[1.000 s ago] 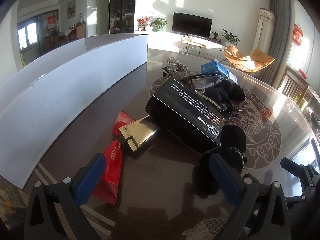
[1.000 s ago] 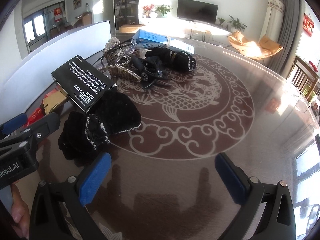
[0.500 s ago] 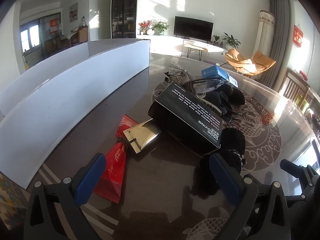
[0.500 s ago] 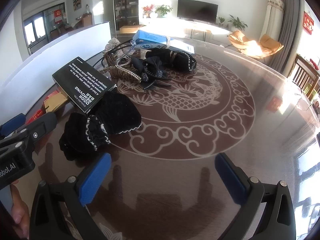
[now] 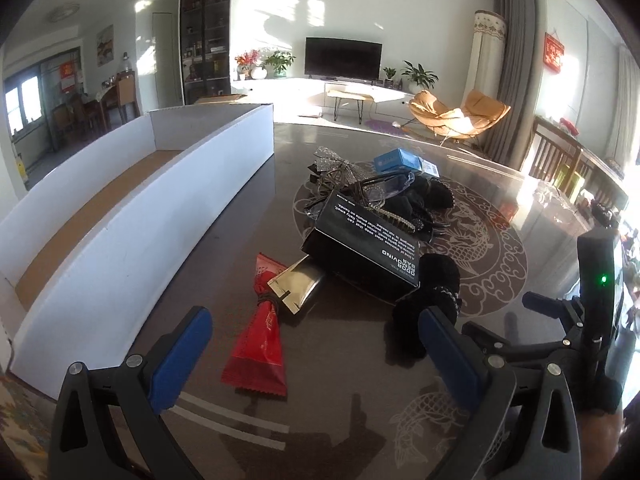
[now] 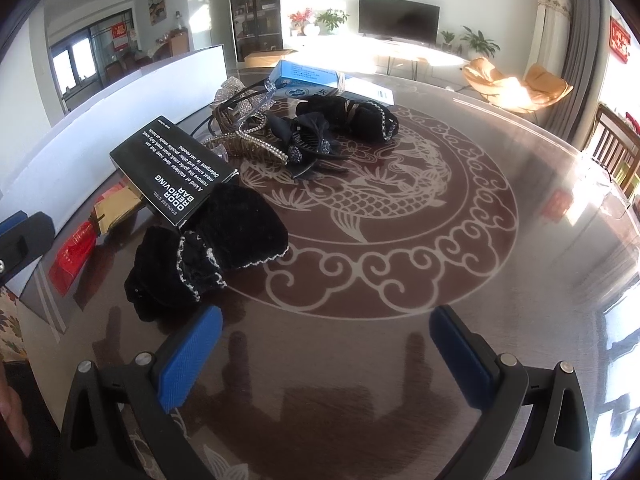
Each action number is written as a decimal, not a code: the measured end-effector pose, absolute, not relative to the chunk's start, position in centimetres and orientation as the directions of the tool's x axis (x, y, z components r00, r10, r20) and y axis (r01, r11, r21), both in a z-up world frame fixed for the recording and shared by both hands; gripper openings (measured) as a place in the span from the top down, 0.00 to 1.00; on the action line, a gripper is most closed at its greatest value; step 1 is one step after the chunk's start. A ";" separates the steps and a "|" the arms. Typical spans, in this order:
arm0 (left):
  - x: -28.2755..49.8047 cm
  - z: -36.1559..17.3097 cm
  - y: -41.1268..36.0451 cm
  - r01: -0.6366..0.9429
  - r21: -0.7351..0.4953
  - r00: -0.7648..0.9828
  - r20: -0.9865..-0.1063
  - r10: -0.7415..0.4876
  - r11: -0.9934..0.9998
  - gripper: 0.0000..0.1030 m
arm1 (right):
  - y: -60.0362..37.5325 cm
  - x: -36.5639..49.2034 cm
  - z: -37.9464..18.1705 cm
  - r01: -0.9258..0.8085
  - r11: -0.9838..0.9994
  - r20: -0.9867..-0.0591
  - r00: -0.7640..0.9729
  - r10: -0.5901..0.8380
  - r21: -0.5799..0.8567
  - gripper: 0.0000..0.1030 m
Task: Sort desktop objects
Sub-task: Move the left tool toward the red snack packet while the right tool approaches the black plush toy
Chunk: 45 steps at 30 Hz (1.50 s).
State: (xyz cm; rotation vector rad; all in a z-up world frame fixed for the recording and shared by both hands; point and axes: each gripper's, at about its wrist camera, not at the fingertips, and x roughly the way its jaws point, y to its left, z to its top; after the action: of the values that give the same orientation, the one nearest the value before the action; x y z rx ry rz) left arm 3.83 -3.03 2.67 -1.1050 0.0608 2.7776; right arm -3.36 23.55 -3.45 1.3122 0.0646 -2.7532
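Observation:
A pile of objects lies on the dark table (image 6: pixel 500 280). A black box (image 5: pixel 362 250) (image 6: pixel 172 170) rests tilted on a gold packet (image 5: pixel 296 286) and a black velvet bow (image 5: pixel 430 296) (image 6: pixel 212 248). A red packet (image 5: pixel 262 336) lies nearest my left gripper (image 5: pixel 316 356), which is open and empty just in front of it. Behind are hair clips (image 6: pixel 308 140), glasses (image 5: pixel 380 182) and a blue box (image 5: pixel 398 160) (image 6: pixel 306 78). My right gripper (image 6: pixel 326 356) is open and empty, right of the velvet bow.
A long white cardboard tray (image 5: pixel 132 208) with a brown floor stands along the left side of the table. The right gripper's body (image 5: pixel 560 340) shows at the right of the left wrist view. Chairs stand beyond the table's far right edge.
My left gripper has risen and pulled back a little, so the inside of the white tray now shows. My right gripper has barely moved.

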 end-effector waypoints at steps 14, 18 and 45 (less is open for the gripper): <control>0.0 -2.5 -4.5 -0.209 0.150 -0.475 -0.879 -0.034 -0.966 0.00 | 23.4 -3.7 -3.9 0.114 -0.993 -0.793 -0.604 -0.077 0.009 0.00; -2.0 -3.4 -4.0 -0.208 0.161 -0.467 -0.883 -0.046 -0.965 0.00 | 23.8 -3.6 -3.7 0.106 -0.994 -0.785 -0.614 -0.084 0.024 0.00; -4.8 -3.4 -3.7 -0.167 -0.002 -0.519 -0.850 0.090 -0.986 0.30 | 24.2 -7.8 -3.8 0.174 -0.985 -0.791 -0.603 -0.107 0.001 0.30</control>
State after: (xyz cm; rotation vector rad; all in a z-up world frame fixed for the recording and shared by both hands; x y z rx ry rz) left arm -4.81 -3.66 -3.41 -1.4557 0.1200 2.6132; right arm -7.80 24.20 -3.83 1.3134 0.1134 -2.6776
